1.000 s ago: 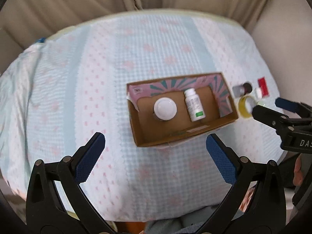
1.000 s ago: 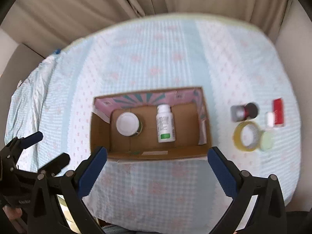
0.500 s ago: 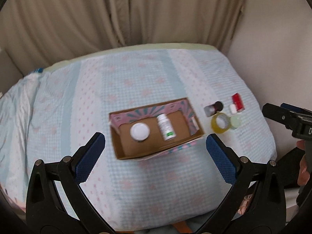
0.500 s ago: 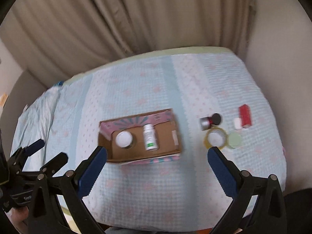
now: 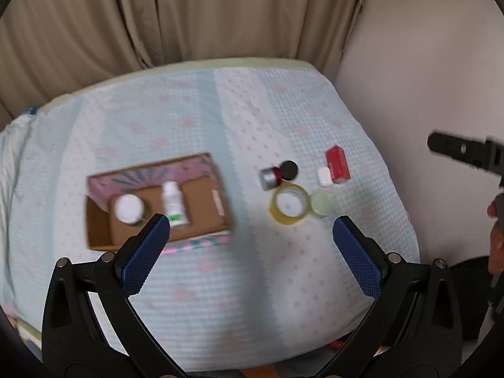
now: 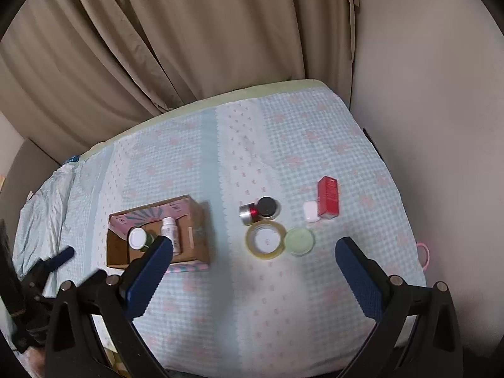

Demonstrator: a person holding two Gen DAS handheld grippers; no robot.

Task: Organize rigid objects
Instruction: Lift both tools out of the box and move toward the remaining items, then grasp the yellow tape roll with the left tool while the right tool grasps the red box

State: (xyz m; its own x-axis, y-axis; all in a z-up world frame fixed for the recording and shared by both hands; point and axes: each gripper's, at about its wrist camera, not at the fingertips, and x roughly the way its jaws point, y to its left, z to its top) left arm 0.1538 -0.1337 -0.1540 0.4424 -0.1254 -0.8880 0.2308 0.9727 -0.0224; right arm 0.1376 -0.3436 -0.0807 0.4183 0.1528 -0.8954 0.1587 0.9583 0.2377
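Cardboard box (image 6: 157, 236) is sitting left on the bedspread (image 6: 252, 299), holding jar (image 6: 137, 238) and bottle (image 6: 170, 230); tape roll (image 6: 266, 240), green lid (image 6: 300, 241) and red carton (image 6: 328, 197) are lying right. Both left gripper (image 5: 252, 236) and right gripper (image 6: 253, 261) are hovering wide open, gripping nothing.

Bare cloth strip betw box (image 6: 163, 236) & tape roll (image 6: 266, 240); small items crowd behind tape.

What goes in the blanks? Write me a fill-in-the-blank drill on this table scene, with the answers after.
1. The white bottle lies inside the ____ box.
2. The tape roll sits beside a pale ____ lid.
3. The small carton is ____.
4. The right gripper is ____.

Answers: cardboard; green; red; open
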